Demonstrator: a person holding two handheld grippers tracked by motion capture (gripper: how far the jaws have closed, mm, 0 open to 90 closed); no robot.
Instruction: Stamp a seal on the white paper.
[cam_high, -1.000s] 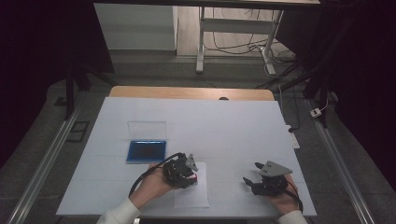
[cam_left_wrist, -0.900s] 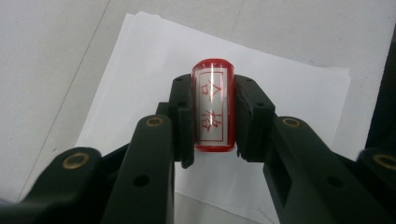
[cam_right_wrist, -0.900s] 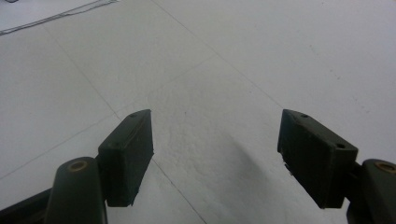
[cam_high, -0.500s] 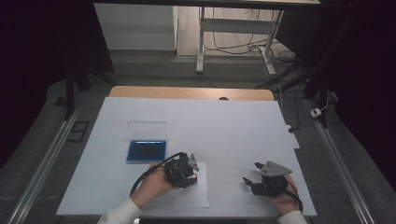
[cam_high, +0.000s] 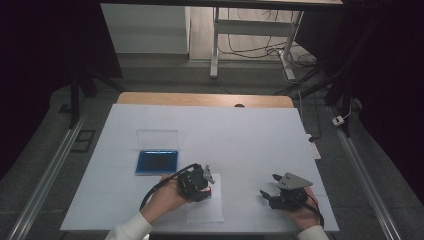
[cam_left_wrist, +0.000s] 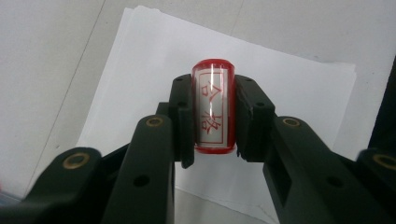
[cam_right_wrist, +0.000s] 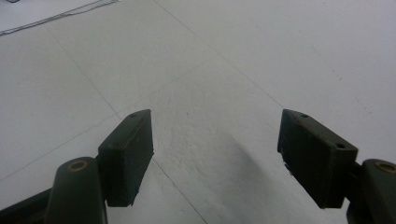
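- Stamp (cam_left_wrist: 212, 105): clear cylinder with red ends and red characters, clamped crosswise between the jaws of the left gripper (cam_high: 196, 181), held over the sheet of paper (cam_high: 205, 209).
- Sheet of paper: white, at the near edge of the table, below the left gripper.
- Right gripper (cam_high: 286, 192): near right, jaws spread apart with nothing between them, over the bare white table cover (cam_high: 240, 135).
- Ink pad (cam_high: 156, 162): blue, mid-left, its clear lid (cam_high: 158, 138) lying open just behind it.
- Table edge (cam_high: 205, 99): a wooden strip along the far side.
- Room: grey floor, a white table frame (cam_high: 216, 42) and loose cables (cam_high: 250, 50) beyond; dark surroundings.
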